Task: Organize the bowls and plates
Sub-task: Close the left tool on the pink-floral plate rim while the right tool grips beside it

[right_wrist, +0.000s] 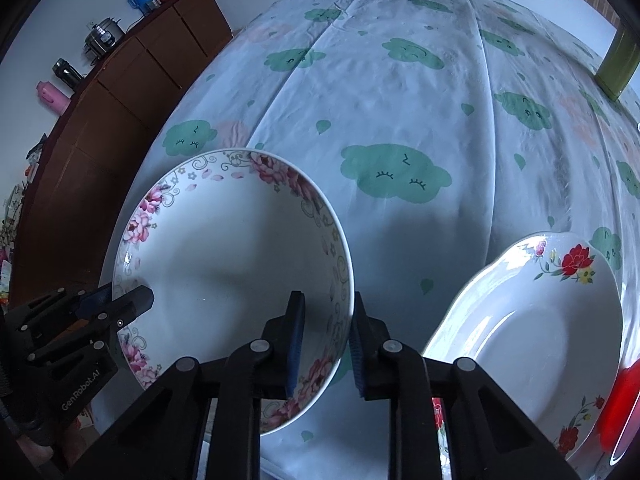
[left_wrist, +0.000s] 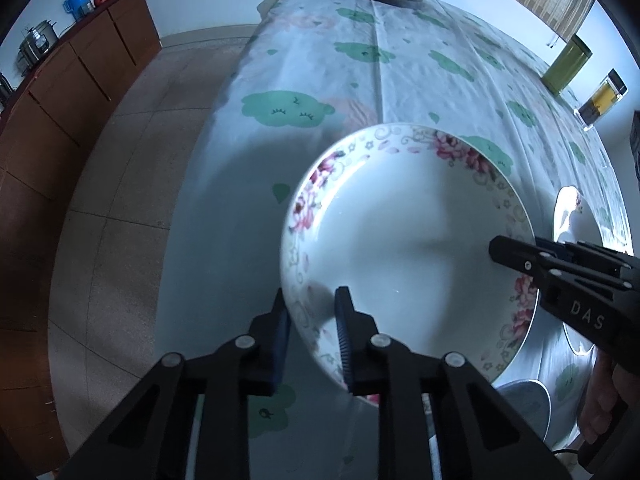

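While both grippers clamp opposite rims of pink-flowered bowl (left_wrist: 404, 248), bowl sits between them on table (left_wrist: 360, 64). Left gripper (left_wrist: 314, 332) jaws closed on near-left rim; right gripper (right_wrist: 326, 340) jaws closed on right rim. Red-flowered plate (right_wrist: 532, 328) just right of right jaws. Risks: glazed rim slipping from narrow pads; uneven lift tilting bowl; sideways swing knocking plate.
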Available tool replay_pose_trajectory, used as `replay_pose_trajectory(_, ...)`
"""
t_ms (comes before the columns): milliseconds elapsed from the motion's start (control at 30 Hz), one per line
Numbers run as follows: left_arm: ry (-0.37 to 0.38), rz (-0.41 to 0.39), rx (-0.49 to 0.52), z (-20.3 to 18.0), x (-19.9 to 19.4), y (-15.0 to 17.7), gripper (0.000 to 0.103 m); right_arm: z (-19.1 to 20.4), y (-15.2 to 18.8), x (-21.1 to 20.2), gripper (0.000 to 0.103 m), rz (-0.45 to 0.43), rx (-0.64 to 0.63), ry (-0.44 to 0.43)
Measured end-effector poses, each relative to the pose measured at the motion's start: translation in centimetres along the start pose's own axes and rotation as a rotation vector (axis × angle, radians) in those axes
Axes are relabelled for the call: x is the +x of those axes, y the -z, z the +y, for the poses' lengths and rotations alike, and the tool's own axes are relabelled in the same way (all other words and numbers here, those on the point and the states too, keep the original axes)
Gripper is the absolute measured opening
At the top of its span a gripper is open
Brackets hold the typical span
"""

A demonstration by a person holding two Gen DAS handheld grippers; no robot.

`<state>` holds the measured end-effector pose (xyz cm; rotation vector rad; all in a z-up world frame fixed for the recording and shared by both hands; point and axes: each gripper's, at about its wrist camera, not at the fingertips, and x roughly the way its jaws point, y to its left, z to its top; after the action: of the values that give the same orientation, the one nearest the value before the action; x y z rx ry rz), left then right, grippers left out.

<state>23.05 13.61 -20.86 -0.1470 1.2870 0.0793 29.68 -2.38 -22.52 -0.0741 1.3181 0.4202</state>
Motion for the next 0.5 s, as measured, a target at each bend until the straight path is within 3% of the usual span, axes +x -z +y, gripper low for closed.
replay_pose_trajectory(500, -0.033, -0.044, 0.02, -0.5, -1.4, 0.1, 0.019, 0.3, 0.1, -1.4, 0.021, -0.03, -0.036, 0.008)
